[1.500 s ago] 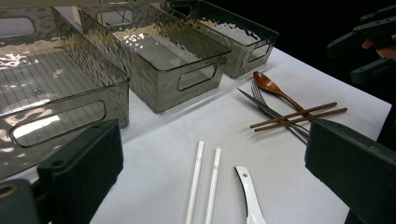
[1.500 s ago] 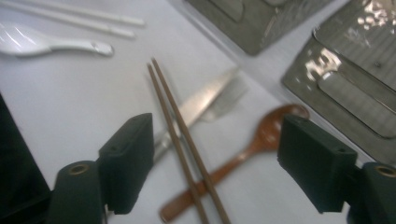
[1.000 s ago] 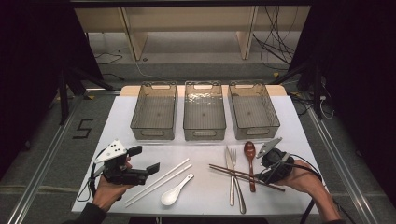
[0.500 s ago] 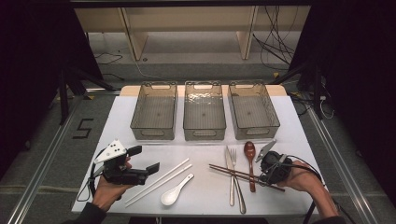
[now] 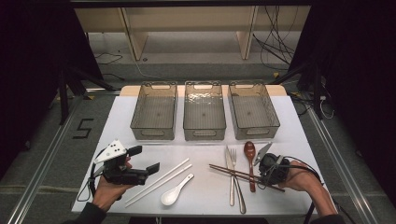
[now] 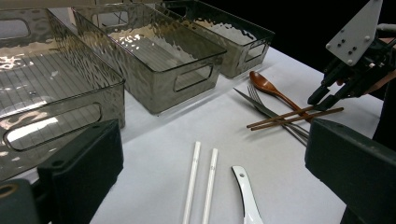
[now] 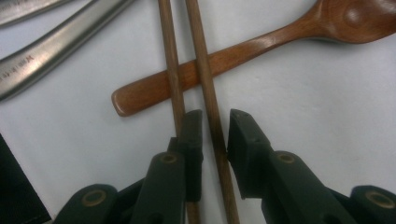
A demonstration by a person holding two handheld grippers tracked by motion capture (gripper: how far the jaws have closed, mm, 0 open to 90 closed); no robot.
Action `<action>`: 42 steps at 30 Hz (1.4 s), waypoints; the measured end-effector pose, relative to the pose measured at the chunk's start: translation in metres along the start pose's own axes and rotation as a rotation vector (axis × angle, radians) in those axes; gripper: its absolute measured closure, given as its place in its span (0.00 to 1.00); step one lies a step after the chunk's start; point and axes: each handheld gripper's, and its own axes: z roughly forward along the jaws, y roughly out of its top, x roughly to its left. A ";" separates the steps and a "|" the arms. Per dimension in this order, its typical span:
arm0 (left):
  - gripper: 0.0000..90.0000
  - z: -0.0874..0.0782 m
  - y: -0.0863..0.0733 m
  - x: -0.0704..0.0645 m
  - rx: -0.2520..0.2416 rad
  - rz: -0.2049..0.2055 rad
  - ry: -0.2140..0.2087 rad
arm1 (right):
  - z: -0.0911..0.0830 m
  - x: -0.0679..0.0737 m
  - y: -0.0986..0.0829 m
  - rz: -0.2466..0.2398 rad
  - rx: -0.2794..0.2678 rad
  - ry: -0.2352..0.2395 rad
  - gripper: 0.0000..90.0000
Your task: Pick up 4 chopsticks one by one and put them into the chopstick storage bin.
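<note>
2 brown wooden chopsticks (image 7: 205, 84) lie crossed over the handle of a wooden spoon (image 7: 261, 42), right of the fork (image 5: 235, 179) and knife (image 5: 229, 172) on the white table (image 5: 205, 196). The right gripper (image 7: 215, 135) is down over them — jaws narrowly apart, 1 chopstick between the tips, the other under the left jaw; not clamped. The left gripper (image 5: 142, 161) hangs wide open above the table — near the 2 white chopsticks (image 6: 201, 182) and the white ceramic spoon (image 5: 175, 191).
</note>
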 end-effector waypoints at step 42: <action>0.05 0.028 0.011 -0.012 0.243 0.132 -0.073 | -0.026 0.039 0.040 -0.260 -0.124 -0.096 0.94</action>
